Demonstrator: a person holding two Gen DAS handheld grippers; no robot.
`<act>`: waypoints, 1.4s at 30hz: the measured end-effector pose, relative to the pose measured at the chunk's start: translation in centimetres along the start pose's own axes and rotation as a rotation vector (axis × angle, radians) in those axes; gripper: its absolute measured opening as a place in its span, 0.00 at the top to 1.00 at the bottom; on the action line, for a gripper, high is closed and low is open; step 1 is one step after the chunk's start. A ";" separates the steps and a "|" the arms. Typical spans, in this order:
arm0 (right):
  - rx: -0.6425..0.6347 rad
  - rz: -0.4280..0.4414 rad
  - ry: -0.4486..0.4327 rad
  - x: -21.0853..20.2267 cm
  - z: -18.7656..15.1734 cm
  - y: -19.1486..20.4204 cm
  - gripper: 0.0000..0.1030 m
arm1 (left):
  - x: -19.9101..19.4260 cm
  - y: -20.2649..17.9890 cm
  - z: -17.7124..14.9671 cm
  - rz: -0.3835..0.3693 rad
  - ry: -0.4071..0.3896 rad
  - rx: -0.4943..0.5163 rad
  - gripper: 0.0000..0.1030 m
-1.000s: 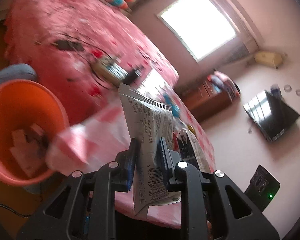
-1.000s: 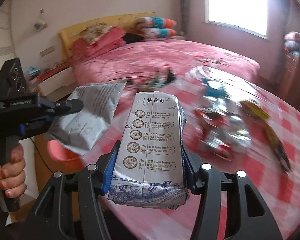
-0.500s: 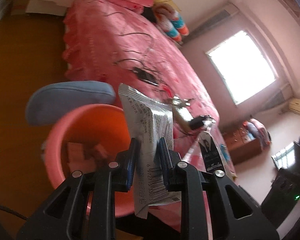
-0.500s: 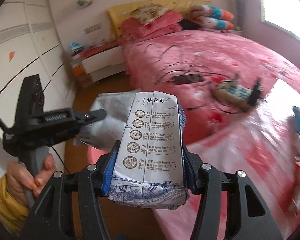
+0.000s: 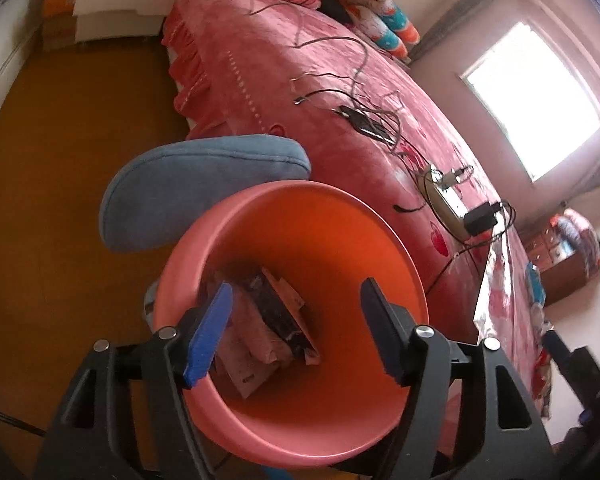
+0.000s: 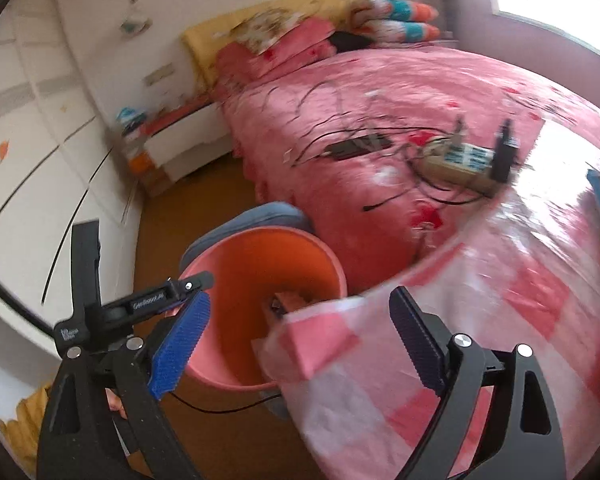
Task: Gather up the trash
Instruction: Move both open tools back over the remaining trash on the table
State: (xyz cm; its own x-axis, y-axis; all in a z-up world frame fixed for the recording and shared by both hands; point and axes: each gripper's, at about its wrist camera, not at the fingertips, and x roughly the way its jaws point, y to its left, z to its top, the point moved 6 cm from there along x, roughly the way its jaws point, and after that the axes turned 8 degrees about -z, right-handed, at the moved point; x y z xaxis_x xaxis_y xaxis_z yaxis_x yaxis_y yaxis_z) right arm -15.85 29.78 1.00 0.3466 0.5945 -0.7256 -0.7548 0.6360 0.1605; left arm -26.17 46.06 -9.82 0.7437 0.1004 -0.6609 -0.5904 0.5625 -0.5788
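Directly below and ahead of the left gripper (image 5: 296,332) sits an orange-pink bucket (image 5: 340,240), round, smooth-walled, with a paler pink rim. Its bottom holds a loose pile of trash (image 5: 260,328): pale crumpled packaging, a dark flat packet standing on edge and a strip of printed wrapper. Individual items cannot be told apart further

Left gripper: jaws opening, blue pad on one side and dark pad on the other, nothing between them; the bucket interior shows through the gap. Right gripper (image 6: 300,340): jaws opening to a wide stance, nothing between them. In the right wrist view the bucket (image 6: 236,272) lies ahead of this gripper and slightly to its left, partly covered by the edge of a pink-and-white checked cloth (image 6: 460,320) on the tabletop. The left gripper (image 6: 172,292) reaches over the bucket rim from the left

Beyond the bucket stands a blue cushioned stool (image 5: 196,184); beyond that, a pink bed (image 5: 300,92) carrying cables and a power strip (image 6: 456,164)

Change against the frames one second and half a second ago: the left gripper then clamped a grey printed pouch, and the right gripper clamped a white-and-blue milk carton. Both items are now gone from the jaws. The bucket has shifted from the left edge of the left wrist view to its centre
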 end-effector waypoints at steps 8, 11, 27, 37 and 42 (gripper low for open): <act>0.123 -0.077 -0.038 -2.8 -1.9 -4.7 0.10 | 0.2 -3.4 -0.1 -0.015 0.003 0.113 0.27; 0.136 -0.101 -0.054 -3.8 -2.6 -5.9 0.10 | 0.1 -5.0 -0.2 -0.029 0.003 0.152 0.27; 0.168 -0.128 -0.152 -8.7 -4.7 -10.8 0.08 | -1.4 -14.5 -2.4 -0.056 0.036 0.324 0.20; 0.253 -0.116 -0.199 -11.6 -5.5 -15.1 0.07 | -1.4 -21.6 -4.8 -0.085 0.069 0.441 0.19; 0.302 -0.137 -0.223 -13.3 -6.1 -17.9 0.07 | -0.3 -26.0 -6.1 -0.136 0.117 0.461 0.18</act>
State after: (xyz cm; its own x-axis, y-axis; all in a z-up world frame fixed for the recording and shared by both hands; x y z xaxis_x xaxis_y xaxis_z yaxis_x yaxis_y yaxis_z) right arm -10.35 7.47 3.67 0.5703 0.5650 -0.5963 -0.5071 0.8132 0.2856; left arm -12.96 26.41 2.45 0.7488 -0.0769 -0.6584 -0.2703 0.8715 -0.4092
